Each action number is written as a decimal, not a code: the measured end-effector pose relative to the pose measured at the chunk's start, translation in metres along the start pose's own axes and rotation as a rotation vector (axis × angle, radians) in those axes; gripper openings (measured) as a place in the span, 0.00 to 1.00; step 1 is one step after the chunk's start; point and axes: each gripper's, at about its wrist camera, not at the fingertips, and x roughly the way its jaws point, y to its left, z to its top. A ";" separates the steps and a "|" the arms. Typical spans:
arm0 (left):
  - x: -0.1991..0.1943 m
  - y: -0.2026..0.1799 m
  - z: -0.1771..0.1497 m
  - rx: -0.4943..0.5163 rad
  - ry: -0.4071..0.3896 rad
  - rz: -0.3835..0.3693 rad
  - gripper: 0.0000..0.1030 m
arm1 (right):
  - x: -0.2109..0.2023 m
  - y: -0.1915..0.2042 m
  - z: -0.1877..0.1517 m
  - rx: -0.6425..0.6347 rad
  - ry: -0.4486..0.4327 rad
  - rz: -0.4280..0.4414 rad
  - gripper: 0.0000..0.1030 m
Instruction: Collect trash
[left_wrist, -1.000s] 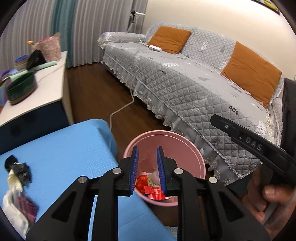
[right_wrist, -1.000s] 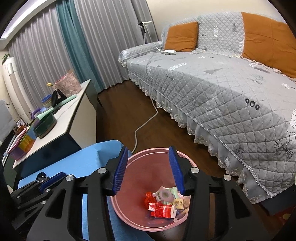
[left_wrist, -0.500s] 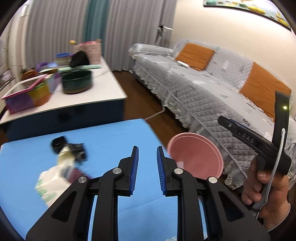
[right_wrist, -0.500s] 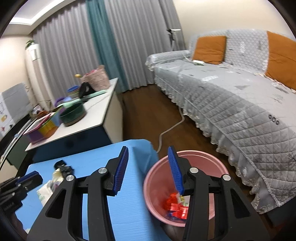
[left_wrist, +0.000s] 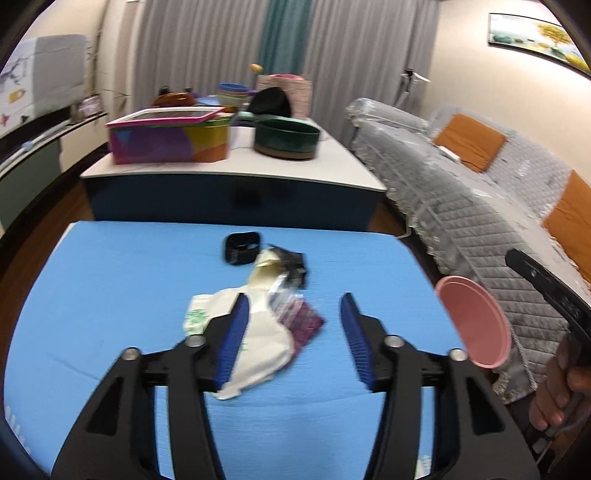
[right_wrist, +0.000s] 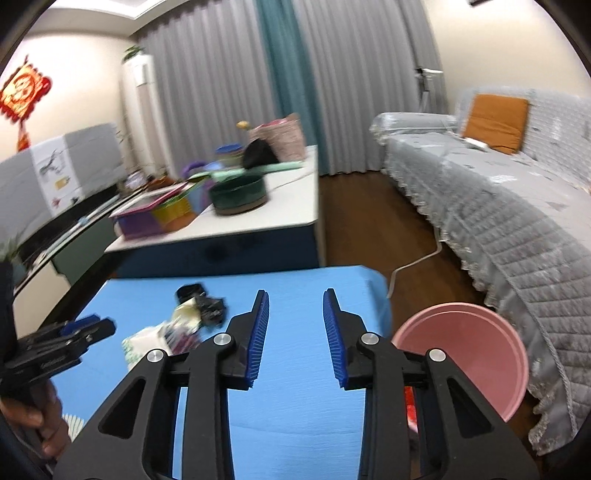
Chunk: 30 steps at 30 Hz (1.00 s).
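A loose pile of trash lies mid-table on the blue table (left_wrist: 110, 295): a cream-white wrapper (left_wrist: 262, 339), a maroon packet (left_wrist: 303, 321), a crumpled black wrapper (left_wrist: 295, 266) and a black band (left_wrist: 242, 247). My left gripper (left_wrist: 293, 299) hovers just short of the pile, its jaws opening, its pads touching nothing. My right gripper (right_wrist: 295, 293) is over bare blue table to the right of the pile (right_wrist: 184, 321), its jaws closing with nothing between them. The pink bin (right_wrist: 480, 332) stands off the table's right edge, red wrappers showing inside it.
A white-topped cabinet (left_wrist: 343, 162) behind the table carries a colourful box (left_wrist: 166, 140), a green bowl (left_wrist: 286, 138) and bags. A grey quilted sofa (left_wrist: 461, 192) with orange cushions runs along the right. A white cable (right_wrist: 417, 262) lies on the wood floor. A hand (left_wrist: 557, 398) grips the right tool.
Both views have swung left from the pink bin to the blue table and the trash pile. The left jaws have spread wider; the right jaws have drawn closer together.
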 end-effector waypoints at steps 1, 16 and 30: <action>0.002 0.005 -0.001 -0.013 0.002 0.007 0.54 | 0.005 0.005 -0.003 -0.010 0.010 0.009 0.30; 0.053 0.045 -0.019 -0.124 0.109 0.160 0.85 | 0.075 0.041 -0.024 -0.008 0.144 0.125 0.30; 0.090 0.048 -0.020 -0.154 0.200 0.189 0.92 | 0.120 0.065 -0.040 -0.015 0.242 0.204 0.33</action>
